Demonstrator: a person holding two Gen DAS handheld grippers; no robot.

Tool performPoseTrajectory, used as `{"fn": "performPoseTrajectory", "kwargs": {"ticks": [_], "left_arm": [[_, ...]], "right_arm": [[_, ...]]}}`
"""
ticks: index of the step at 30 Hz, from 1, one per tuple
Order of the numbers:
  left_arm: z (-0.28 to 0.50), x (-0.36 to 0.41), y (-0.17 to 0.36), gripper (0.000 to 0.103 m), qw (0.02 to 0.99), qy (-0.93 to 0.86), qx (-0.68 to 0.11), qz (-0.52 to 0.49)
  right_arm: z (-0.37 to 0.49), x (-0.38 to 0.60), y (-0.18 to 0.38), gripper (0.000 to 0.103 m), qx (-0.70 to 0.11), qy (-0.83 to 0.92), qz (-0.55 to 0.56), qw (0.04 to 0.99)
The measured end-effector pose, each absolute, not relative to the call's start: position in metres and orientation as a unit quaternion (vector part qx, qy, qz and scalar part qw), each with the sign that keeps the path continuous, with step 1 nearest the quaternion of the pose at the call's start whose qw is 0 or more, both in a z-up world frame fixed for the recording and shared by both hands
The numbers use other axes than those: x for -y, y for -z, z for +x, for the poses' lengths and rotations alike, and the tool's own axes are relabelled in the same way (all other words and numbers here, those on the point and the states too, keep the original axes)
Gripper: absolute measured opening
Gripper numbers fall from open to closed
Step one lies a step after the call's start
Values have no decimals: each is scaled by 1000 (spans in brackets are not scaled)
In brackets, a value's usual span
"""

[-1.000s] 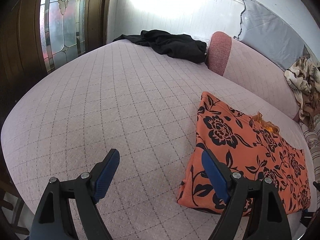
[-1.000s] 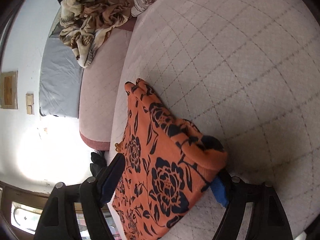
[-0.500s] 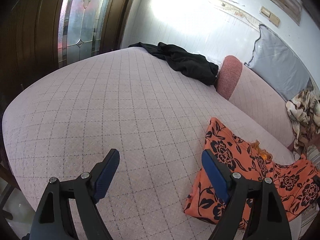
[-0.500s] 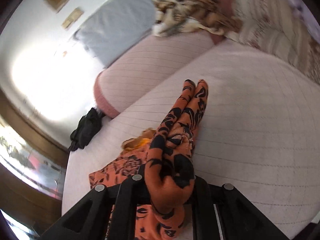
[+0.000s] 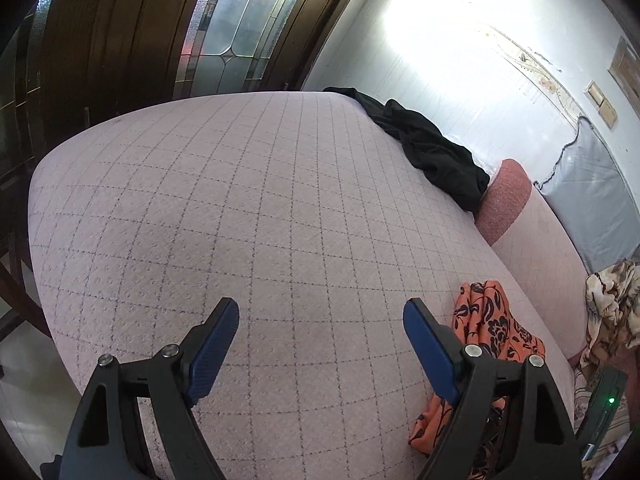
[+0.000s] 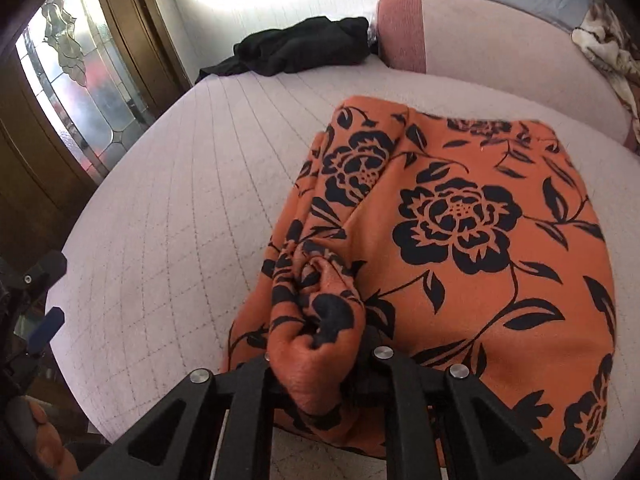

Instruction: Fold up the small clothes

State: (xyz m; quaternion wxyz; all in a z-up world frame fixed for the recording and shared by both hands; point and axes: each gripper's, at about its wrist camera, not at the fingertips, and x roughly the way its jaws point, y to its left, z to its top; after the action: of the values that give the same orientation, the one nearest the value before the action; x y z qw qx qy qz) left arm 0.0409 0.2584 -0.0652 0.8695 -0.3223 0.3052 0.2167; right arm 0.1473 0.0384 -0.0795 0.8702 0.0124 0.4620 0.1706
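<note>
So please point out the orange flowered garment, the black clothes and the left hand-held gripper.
orange flowered garment (image 6: 460,216), right wrist view, big black flower.
black clothes (image 5: 436,152), left wrist view, pile's middle.
left hand-held gripper (image 5: 320,316), left wrist view, between open fingertips.

A bed (image 5: 248,216) covered in a pale pink quilted spread with a stitched grid carries everything here. An orange garment with black flowers (image 6: 472,240) lies on it toward the head end, spread fairly flat, with one bunched corner lifted off the spread. A crumpled black garment (image 5: 436,152) lies at the far corner along the wall-side edge, touching the end of a long pink bolster (image 5: 532,236) that runs across the head of the bed. A brown-and-cream patterned cloth (image 6: 608,48) is heaped at the bolster's other end.
</note>
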Motion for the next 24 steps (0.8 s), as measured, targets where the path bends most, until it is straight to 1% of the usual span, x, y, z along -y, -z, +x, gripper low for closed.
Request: {"fn": "performPoseTrajectory", "kwargs": {"ticks": [5, 8, 9, 10, 11, 12, 13, 15, 18, 21, 24], "left_arm": [[48, -250, 65, 85, 873, -198, -309, -322], [50, -243, 63, 85, 878, -186, -310, -314], [50, -242, 62, 85, 880, -183, -310, -311], [50, -240, 61, 85, 881, -179, -310, -309], [50, -238, 61, 85, 883, -175, -309, -307], [50, -237, 60, 85, 884, -171, -307, -307], [49, -235, 59, 85, 886, -167, -305, -306], [50, -230, 56, 85, 892, -150, -301, -303], [53, -213, 49, 85, 905, -95, -297, -290], [63, -182, 49, 85, 908, -23, -321, -270], [81, -151, 57, 85, 897, 28, -365, -250]], "right_arm": [[151, -39, 64, 18, -467, -184, 34, 864], [148, -44, 81, 19, -482, -188, -1, 856], [144, -45, 84, 20, -474, -194, -4, 859], [141, -45, 84, 31, -459, -201, -5, 865], [136, -43, 82, 45, -453, -224, 3, 863], [133, -41, 82, 82, -458, -259, 21, 850], [128, -38, 80, 90, -460, -281, 36, 842], [116, -23, 73, 90, -446, -284, 51, 847], [100, 16, 59, 90, -417, -270, 112, 860], [86, 62, 52, 90, -400, -240, 150, 872], [79, 103, 55, 90, -400, -218, 185, 871]]}}
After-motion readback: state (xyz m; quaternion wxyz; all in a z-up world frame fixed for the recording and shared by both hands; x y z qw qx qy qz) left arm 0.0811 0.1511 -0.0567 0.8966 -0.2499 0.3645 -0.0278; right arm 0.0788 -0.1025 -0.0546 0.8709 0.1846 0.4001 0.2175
